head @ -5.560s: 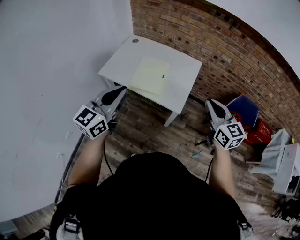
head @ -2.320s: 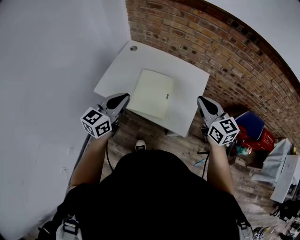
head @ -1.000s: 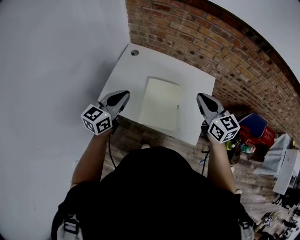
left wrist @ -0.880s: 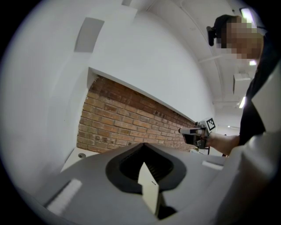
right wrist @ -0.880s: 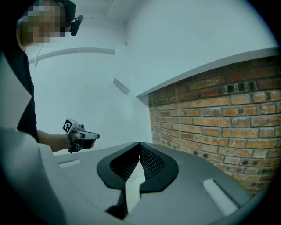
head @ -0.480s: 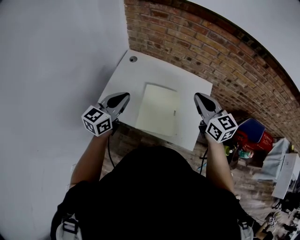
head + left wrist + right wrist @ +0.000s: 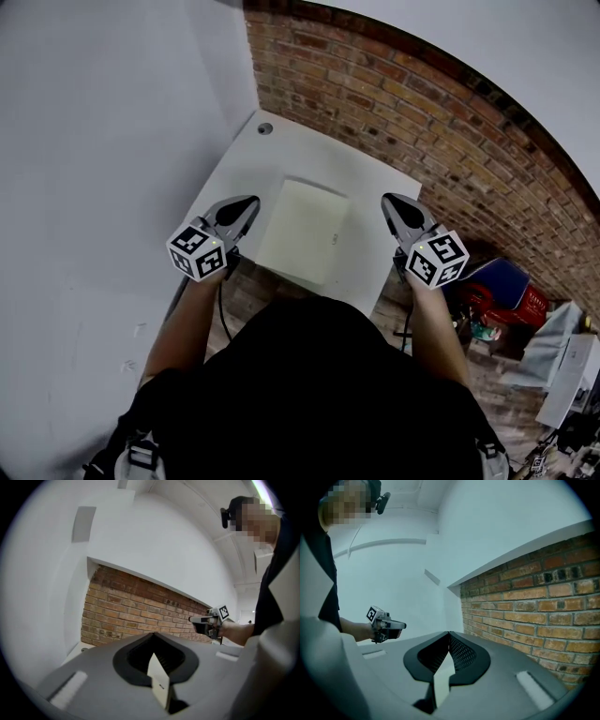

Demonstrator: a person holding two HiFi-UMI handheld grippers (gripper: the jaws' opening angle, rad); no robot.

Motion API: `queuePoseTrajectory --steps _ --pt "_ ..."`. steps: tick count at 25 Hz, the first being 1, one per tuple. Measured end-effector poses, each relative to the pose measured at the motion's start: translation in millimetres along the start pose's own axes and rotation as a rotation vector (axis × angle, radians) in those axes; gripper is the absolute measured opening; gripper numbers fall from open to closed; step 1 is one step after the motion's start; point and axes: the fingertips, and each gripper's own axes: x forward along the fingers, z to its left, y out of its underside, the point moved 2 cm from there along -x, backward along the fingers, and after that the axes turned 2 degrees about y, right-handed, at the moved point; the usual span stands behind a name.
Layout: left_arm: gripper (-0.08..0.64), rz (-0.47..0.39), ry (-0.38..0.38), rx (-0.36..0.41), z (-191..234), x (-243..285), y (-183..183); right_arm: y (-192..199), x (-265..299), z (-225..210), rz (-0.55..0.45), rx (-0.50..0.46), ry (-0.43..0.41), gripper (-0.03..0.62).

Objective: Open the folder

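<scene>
A pale yellow-green folder (image 7: 305, 232) lies flat and closed on the small white table (image 7: 239, 164), with a small dark clasp mark near its right edge. My left gripper (image 7: 251, 201) hovers just left of the folder over the table's near edge, jaws shut and empty. Level with it, my right gripper (image 7: 385, 199) hovers just right of the folder, also shut with nothing in it. In the left gripper view the jaw tips (image 7: 152, 634) meet and the right gripper (image 7: 206, 620) shows beyond. In the right gripper view the tips (image 7: 449, 633) meet and the left gripper (image 7: 387, 626) shows at left.
A brick wall (image 7: 394, 103) runs behind the table and a white wall (image 7: 103, 141) stands to its left. A cable hole (image 7: 265, 128) sits in the table's far left corner. A blue chair (image 7: 492, 277) and a red crate (image 7: 520, 302) stand on the wood floor at right.
The person has walked up to the table. Both grippers have moved forward from beside the table's front to either side of the folder. Both stayed shut.
</scene>
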Motion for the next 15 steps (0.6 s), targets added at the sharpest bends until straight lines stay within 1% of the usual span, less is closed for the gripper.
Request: queuePoseTrajectory --steps 7,11,15 --pt "0.002 0.016 -0.042 0.012 -27.4 27.1 4.7 7.4 -8.3 -26.0 0.025 0.008 -0.067 0.002" --pt "0.002 0.017 -0.062 0.014 -37.4 37.2 8.8 12.8 -10.6 -33.4 0.036 0.007 -0.099 0.002" --pt "0.002 0.033 -0.074 0.041 -46.2 42.1 15.9 14.7 -14.9 -35.5 0.034 0.010 -0.115 0.002"
